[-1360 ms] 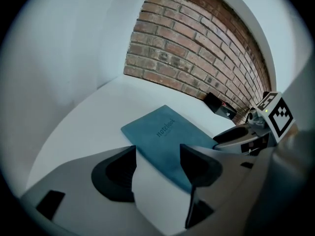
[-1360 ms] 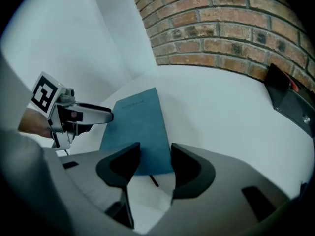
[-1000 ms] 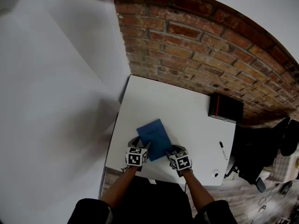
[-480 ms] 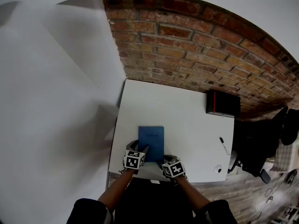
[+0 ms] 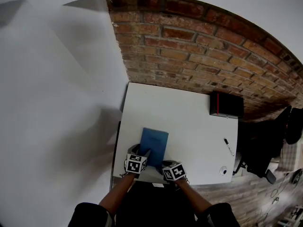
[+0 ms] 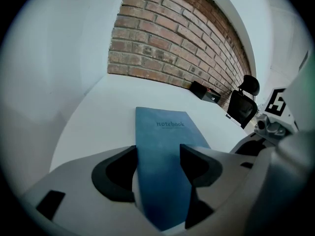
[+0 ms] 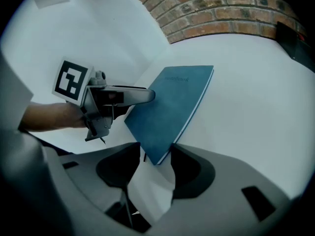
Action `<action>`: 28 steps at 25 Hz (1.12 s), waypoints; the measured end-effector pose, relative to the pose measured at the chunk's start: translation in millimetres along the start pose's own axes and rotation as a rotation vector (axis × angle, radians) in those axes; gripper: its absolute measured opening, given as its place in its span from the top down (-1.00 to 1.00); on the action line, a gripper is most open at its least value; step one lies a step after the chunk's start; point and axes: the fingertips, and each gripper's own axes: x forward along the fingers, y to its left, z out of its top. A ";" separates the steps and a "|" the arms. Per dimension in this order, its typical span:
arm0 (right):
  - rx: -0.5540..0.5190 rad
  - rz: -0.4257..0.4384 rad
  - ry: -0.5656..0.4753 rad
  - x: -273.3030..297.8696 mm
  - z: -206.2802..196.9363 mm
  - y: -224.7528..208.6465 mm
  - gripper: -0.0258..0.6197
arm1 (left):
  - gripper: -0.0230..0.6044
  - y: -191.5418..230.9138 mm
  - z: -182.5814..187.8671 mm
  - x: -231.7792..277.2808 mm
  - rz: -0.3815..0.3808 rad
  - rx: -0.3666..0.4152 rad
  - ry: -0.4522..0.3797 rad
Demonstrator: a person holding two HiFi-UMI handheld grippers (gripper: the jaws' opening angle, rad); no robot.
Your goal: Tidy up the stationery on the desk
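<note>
Got the left gripper (image 6: 158,166) clamped on the near end of the blue notebook (image 5: 154,143), down on the white desk (image 5: 189,122) close to the front edge. Got the right gripper (image 7: 156,162) spread open, only the notebook's corner poking into the gap, nothing squeezed. Probably pinned at one end for squaring up or sliding toward the black box (image 5: 227,105) and marker (image 5: 228,146) off to the right

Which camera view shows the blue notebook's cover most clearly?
The left gripper view: the notebook fills the middle, its title readable. The right gripper view shows it slanted, title faint; the head view, only small.
</note>
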 end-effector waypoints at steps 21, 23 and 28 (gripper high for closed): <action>0.264 -0.136 -0.287 -18.3 52.2 -49.4 0.42 | 0.08 1.7 -11.6 -7.9 -0.019 0.018 0.045; 0.282 -0.129 -0.300 -15.9 58.7 -53.5 0.42 | 0.08 0.7 -11.6 -8.8 -0.021 -0.004 0.051; 0.234 -0.142 -0.269 -10.2 66.7 -56.0 0.42 | 0.08 -2.9 -16.0 -12.0 -0.029 -0.054 0.068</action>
